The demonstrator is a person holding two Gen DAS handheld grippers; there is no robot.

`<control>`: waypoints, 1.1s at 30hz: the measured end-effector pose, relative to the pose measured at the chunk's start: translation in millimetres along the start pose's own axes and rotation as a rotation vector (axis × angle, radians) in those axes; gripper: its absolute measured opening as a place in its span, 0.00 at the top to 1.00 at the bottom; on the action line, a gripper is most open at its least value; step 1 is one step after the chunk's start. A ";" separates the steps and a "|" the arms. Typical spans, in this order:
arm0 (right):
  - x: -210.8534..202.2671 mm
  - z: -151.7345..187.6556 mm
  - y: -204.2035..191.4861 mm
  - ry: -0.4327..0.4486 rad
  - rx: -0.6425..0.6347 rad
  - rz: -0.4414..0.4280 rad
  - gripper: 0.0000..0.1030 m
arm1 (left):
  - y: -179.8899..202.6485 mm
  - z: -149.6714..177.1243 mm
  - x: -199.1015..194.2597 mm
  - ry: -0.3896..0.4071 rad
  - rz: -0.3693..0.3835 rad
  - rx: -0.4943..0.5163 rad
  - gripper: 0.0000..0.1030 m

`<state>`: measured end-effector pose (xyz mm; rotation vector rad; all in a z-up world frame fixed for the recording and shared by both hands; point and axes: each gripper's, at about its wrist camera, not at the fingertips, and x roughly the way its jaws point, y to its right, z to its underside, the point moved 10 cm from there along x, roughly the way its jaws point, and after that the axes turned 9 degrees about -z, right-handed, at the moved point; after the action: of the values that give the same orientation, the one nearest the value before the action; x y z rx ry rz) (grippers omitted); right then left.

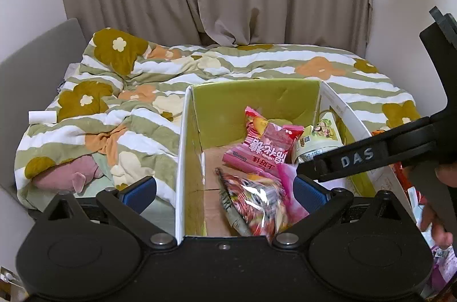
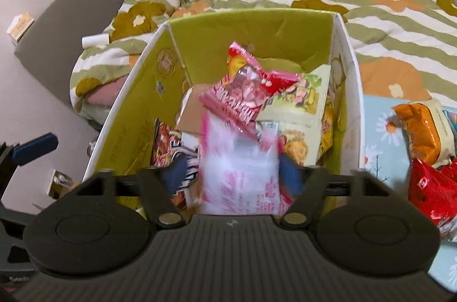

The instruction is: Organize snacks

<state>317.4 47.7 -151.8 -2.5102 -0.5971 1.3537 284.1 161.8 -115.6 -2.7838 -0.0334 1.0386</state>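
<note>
An open carton (image 1: 257, 96) (image 2: 257, 25) with green inner walls stands at the bed's edge. In it lie a pink candy bag (image 1: 265, 147) (image 2: 245, 90), a red foil snack pack (image 1: 254, 202) and a pale green cartoon-print package (image 1: 320, 136) (image 2: 297, 102). My left gripper (image 1: 225, 193) is open and straddles the carton's left wall, the foil pack below it. My right gripper (image 2: 234, 172) stands open over the carton, with a blurred pink-and-white packet (image 2: 240, 167) between its jaws. Its black frame marked DAS (image 1: 357, 156) reaches in from the right.
A flower-patterned duvet (image 1: 228, 65) covers the bed behind the carton; a pink plush toy (image 1: 68, 179) lies at its left. More snacks, an orange pack (image 2: 420, 130) and a red one (image 2: 431, 193), rest on a pale blue cloth (image 2: 377, 119) right of the carton. Curtains hang behind.
</note>
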 end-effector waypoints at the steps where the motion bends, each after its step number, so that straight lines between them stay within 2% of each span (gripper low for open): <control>1: -1.8 -0.5 1.2 0.008 -0.002 -0.002 0.00 | 0.3 0.5 0.6 -0.003 0.001 -0.001 0.00; 8: -18.9 1.6 6.9 0.058 -0.013 0.002 0.00 | 7.0 7.7 3.4 -0.028 0.025 0.005 0.00; 15: -63.2 -5.7 11.3 0.131 -0.010 0.004 0.00 | 13.0 -3.5 -11.2 0.003 0.054 0.022 0.00; 23: -132.9 -3.2 36.2 0.188 0.010 0.111 0.00 | 31.0 -23.2 -32.0 0.040 0.136 0.048 0.00; 33: -201.5 31.2 76.1 0.217 0.045 0.208 0.00 | 81.4 -32.8 -63.1 0.110 0.237 0.127 0.00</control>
<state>210.9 -111.4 -48.2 -2.6941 -0.2643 1.1196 254.6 71.7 -63.8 -2.7707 0.3708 0.8986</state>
